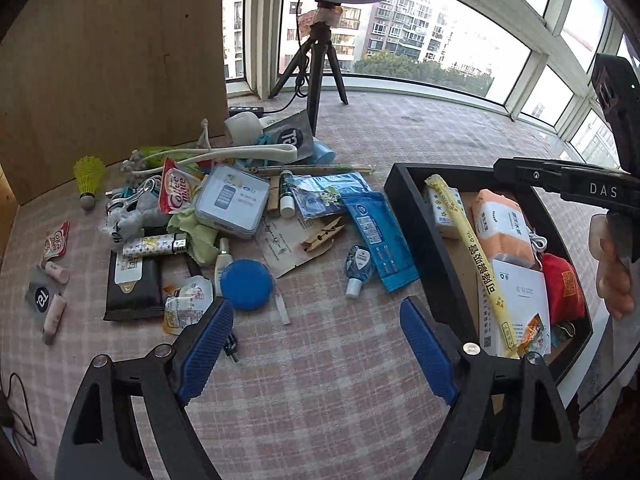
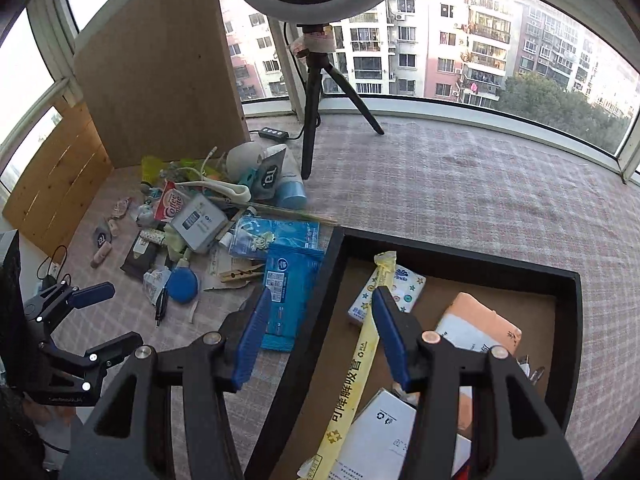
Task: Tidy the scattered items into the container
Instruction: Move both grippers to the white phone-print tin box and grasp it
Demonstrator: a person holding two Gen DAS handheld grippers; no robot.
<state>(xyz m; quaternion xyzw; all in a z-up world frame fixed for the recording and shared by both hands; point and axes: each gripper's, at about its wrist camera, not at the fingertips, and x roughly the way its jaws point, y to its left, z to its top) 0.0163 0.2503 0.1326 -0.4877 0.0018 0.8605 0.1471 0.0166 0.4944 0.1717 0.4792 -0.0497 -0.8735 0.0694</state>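
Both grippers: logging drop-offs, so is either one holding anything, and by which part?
Nothing is held. The left gripper and right gripper both have open, empty jaws.

We count one black tray (image 1: pixel 416 216), one yellow shuttlecock (image 1: pixel 89 176), one round blue case (image 1: pixel 247 285), one silver tin (image 1: pixel 232 200), one wooden clothespin (image 1: pixel 323 234), one lighter (image 1: pixel 155 245), two small pink tubes (image 1: pixel 54 312), two red-and-white creamer packets (image 1: pixel 176 190) and one ring-light tripod (image 1: pixel 318 60).
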